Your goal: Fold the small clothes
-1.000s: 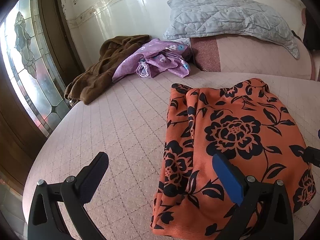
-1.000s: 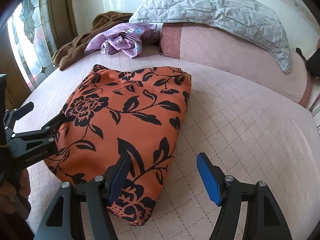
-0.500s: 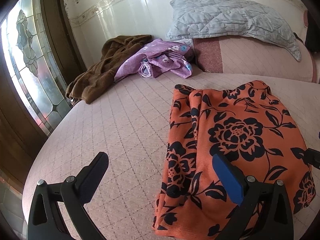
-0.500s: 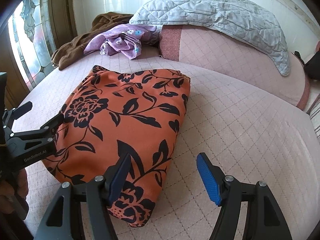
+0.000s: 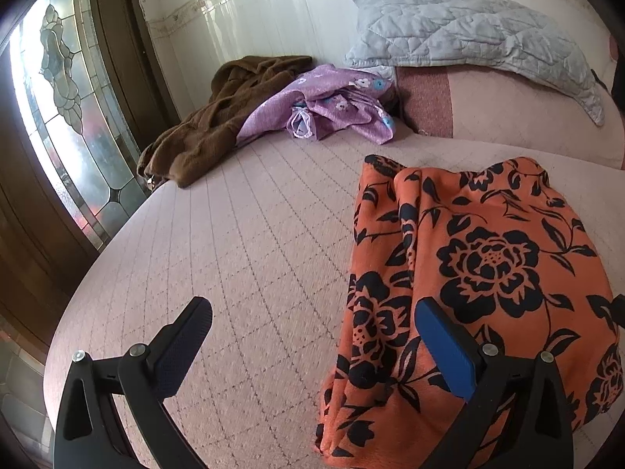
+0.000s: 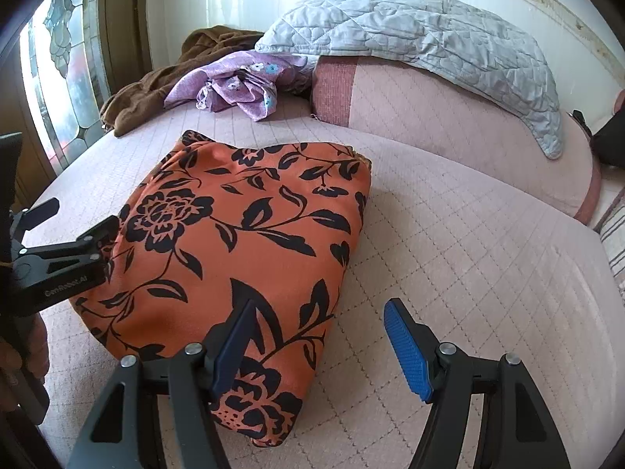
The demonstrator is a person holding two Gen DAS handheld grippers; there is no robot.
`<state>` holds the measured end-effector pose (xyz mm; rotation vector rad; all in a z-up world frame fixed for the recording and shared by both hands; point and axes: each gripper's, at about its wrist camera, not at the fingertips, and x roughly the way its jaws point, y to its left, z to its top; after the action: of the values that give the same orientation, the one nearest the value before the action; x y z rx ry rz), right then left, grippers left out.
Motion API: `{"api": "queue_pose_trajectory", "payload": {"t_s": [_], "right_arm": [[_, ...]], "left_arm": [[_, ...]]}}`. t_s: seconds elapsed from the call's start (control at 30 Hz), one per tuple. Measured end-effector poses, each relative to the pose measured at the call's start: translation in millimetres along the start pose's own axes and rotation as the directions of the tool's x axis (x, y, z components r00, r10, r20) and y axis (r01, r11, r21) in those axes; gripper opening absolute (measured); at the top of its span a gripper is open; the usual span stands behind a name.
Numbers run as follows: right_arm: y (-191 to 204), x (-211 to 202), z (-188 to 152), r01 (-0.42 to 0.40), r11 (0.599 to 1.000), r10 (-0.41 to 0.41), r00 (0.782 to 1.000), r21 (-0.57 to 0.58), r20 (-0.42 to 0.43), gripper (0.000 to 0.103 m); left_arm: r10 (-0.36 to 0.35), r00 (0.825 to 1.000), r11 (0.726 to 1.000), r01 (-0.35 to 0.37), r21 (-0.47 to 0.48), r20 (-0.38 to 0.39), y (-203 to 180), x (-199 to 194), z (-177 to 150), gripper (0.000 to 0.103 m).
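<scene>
Both claws have backed off slightly from the folded orange floral garment point(image 6: 242, 242), which lies on the pink quilted bed point(image 6: 449, 258). Left claw point(image 5: 312, 336) and right claw point(image 6: 316, 336) are spread, empty. Soft, light, floppy cloth; pinch a folded edge.

Both wrist views look low and close across the bed point(image 5: 254, 234) toward the wall. Each sits near the orange cloth point(image 5: 488, 273) point(image 6: 242, 234), left and right of it; both share it and the pillow point(image 5: 468, 27) point(image 6: 410, 27).
</scene>
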<state>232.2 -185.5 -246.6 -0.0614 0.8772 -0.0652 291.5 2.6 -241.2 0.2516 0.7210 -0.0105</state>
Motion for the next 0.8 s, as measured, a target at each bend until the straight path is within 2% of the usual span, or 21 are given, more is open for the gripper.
{"api": "queue_pose_trajectory", "payload": {"t_s": [0.57, 0.73, 0.8], "right_arm": [[5, 2, 0, 0.01, 1.0, -0.01, 1.0, -0.022, 0.002, 0.072], [11, 9, -1, 0.017, 0.999, -0.017, 1.0, -0.045, -0.009, 0.072], [13, 15, -4, 0.021, 0.998, -0.023, 0.999, -0.053, -0.023, 0.072]], "left_arm": [[0.008, 1.0, 1.0, -0.008, -0.006, -0.003, 1, 0, 0, 0.103], [0.06, 0.995, 0.997, -0.056, 0.054, -0.084, -7, 19, -7, 0.103], [0.06, 0.993, 0.997, -0.054, 0.056, -0.099, -7, 23, -9, 0.103]]}}
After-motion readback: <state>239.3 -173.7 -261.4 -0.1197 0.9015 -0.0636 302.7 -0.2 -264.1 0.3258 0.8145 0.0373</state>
